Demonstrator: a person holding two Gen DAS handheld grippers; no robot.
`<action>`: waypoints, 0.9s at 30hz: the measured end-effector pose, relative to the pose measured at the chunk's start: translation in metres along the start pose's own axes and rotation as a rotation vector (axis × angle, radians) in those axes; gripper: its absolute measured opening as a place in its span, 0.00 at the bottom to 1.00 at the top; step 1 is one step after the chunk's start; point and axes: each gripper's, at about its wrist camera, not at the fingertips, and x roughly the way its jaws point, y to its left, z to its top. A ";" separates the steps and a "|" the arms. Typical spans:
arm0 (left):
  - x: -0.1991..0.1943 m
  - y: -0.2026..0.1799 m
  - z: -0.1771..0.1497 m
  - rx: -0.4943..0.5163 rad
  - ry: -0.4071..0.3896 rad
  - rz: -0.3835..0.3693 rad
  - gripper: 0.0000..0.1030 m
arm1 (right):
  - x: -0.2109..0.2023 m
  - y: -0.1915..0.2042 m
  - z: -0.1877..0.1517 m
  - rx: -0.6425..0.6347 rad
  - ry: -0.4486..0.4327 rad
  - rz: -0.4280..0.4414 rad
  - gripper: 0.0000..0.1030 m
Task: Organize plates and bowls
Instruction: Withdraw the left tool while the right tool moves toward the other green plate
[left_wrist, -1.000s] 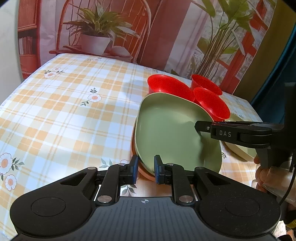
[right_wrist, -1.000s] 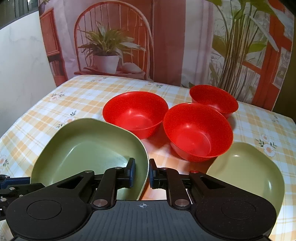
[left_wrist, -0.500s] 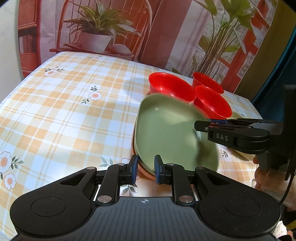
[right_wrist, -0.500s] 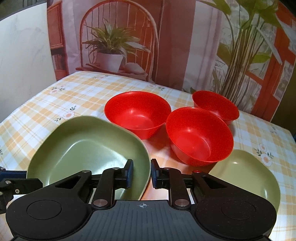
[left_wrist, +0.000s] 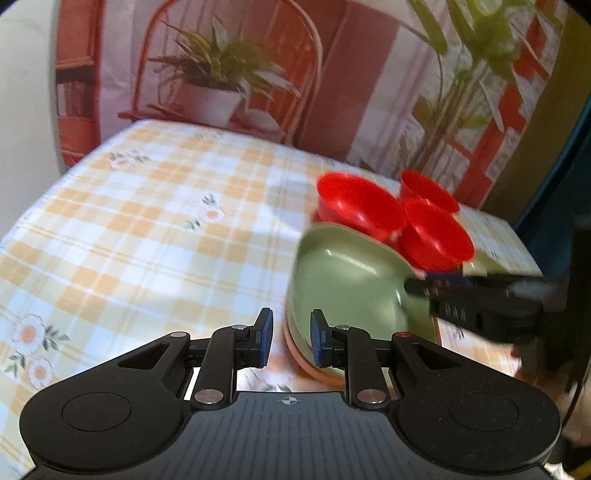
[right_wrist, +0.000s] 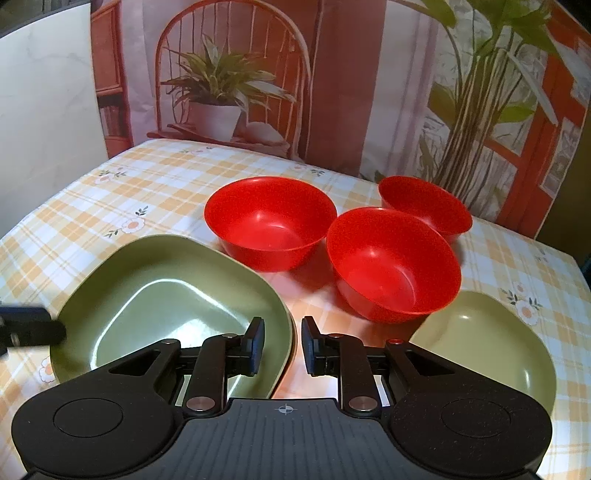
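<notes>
A large green plate (right_wrist: 166, 295) lies on an orange plate (left_wrist: 306, 365) on the checked tablecloth. My right gripper (right_wrist: 283, 345) straddles its right rim, jaws slightly apart and pads off the rim, so it is open. My left gripper (left_wrist: 291, 338) straddles the stack's left edge, with cloth showing between its left pad and the rim, also open. Each gripper shows in the other's view: the right gripper (left_wrist: 424, 286) and the left gripper (right_wrist: 37, 325). Three red bowls (right_wrist: 269, 229), (right_wrist: 395, 266), (right_wrist: 424, 203) stand behind the plate. A smaller green plate (right_wrist: 476, 339) lies at the right.
The table (left_wrist: 147, 229) with its yellow checked cloth stretches bare to the left and back. A printed backdrop with a chair and plants hangs behind the far edge. The table's right edge runs close past the small green plate.
My right jaws have widened a little and come off the green plate's rim. In the left wrist view the plate stack has slid to the right and the picture has blurred.
</notes>
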 end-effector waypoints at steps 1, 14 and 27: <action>-0.001 0.000 0.002 0.002 -0.011 0.005 0.22 | 0.000 0.000 -0.001 0.002 0.002 -0.002 0.21; 0.014 -0.010 0.010 0.100 -0.029 0.039 0.10 | -0.006 -0.002 -0.010 0.024 0.011 0.001 0.24; 0.025 -0.007 0.009 0.093 0.003 0.033 0.10 | -0.002 -0.008 -0.017 0.043 0.025 -0.013 0.24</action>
